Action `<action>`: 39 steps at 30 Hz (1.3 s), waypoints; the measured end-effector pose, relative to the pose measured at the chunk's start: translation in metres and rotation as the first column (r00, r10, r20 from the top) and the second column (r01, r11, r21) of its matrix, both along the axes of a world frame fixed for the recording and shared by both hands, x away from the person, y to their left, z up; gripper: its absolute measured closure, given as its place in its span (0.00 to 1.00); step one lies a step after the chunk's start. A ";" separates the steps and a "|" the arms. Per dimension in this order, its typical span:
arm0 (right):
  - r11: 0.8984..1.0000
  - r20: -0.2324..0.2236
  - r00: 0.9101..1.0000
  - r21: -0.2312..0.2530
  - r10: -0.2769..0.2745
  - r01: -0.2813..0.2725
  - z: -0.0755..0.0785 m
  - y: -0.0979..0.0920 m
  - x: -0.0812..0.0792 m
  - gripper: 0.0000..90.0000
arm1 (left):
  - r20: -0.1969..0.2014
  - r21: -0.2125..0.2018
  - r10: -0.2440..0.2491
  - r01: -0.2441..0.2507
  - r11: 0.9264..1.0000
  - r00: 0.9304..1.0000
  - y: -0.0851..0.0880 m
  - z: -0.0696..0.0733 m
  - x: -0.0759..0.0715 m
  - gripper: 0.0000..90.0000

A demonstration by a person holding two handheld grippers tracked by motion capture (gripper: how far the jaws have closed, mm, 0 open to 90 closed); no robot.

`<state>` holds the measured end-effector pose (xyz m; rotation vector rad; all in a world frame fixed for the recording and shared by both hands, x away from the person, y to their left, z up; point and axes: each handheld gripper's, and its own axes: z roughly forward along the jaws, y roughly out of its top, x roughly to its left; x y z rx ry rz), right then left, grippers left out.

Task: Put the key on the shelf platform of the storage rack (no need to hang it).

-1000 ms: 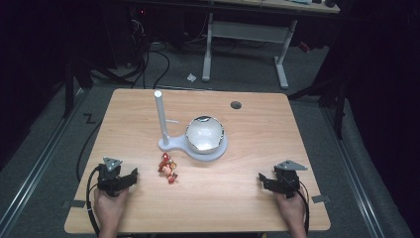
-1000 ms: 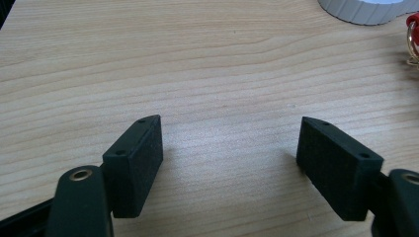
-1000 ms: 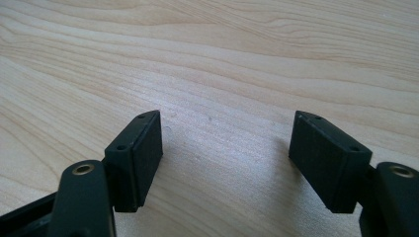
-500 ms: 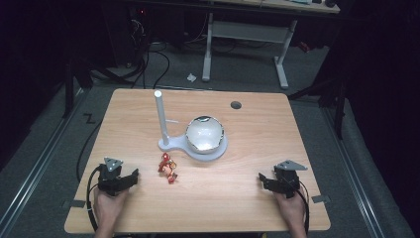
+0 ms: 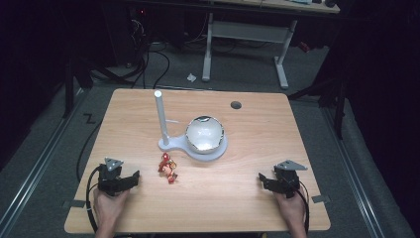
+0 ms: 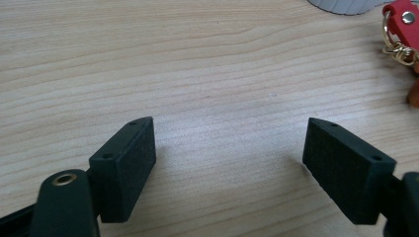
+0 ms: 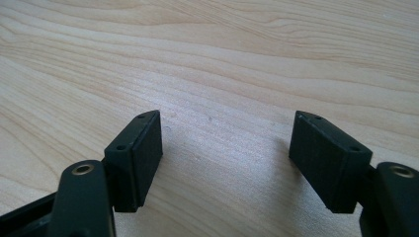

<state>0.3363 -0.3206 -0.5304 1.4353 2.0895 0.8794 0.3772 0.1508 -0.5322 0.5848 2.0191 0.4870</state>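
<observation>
**Both grippers rest wide open on the table, red keyring just off the left one**

The left gripper (image 5: 130,179) sits at the near left of the wooden table (image 5: 247,198), held from behind by the person's left hand (image 5: 110,208). Its jaws have just been opening and now stand wide apart, with bare wood between them and nothing gripped; in the left gripper view (image 6: 230,148) the two black pads (image 6: 129,163) stand well clear of each other.

Ahead of that gripper and a little to its right lies the red keyring (image 5: 168,167), near its jaw tips but not touching them. In the left gripper view the keyring (image 6: 401,19) shows at the upper right edge: a red tag with a rivet and a gold chain link. What else hangs on it is too small to tell from above, possibly a second small charm.

Beyond the keyring stands a white stand (image 5: 190,145) with an upright post (image 5: 161,116) and a shiny bowl (image 5: 204,134) on its base.

The right gripper (image 5: 265,180) lies at the near right, well apart from the keyring, in the person's right hand (image 5: 292,210). Its jaws are likewise spread wide over bare wood (image 7: 227,138), holding nothing.
</observation>
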 end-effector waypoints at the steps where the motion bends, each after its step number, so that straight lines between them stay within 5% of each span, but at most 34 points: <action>1: 1.000 0.000 1.000 0.000 0.000 0.000 0.000 0.000 0.000 0.32 | -0.003 -0.012 0.002 -0.002 1.000 1.000 0.000 0.001 -0.001 0.23; 18: 1.000 0.000 1.000 -0.001 0.000 0.000 0.000 0.000 0.000 0.32 | 0.026 -0.055 -0.051 0.052 0.997 0.998 -0.020 0.019 -0.019 0.22; 27: 1.000 0.000 1.000 -0.002 0.000 0.000 0.000 0.000 0.000 0.32 | 0.037 -0.088 -0.121 0.124 0.988 0.992 -0.041 0.031 -0.029 0.22; 39: 1.000 0.000 1.000 -0.001 0.000 0.000 0.000 0.000 0.000 0.32 | 0.002 -0.102 -0.190 0.189 0.977 0.982 -0.074 0.032 -0.029 0.19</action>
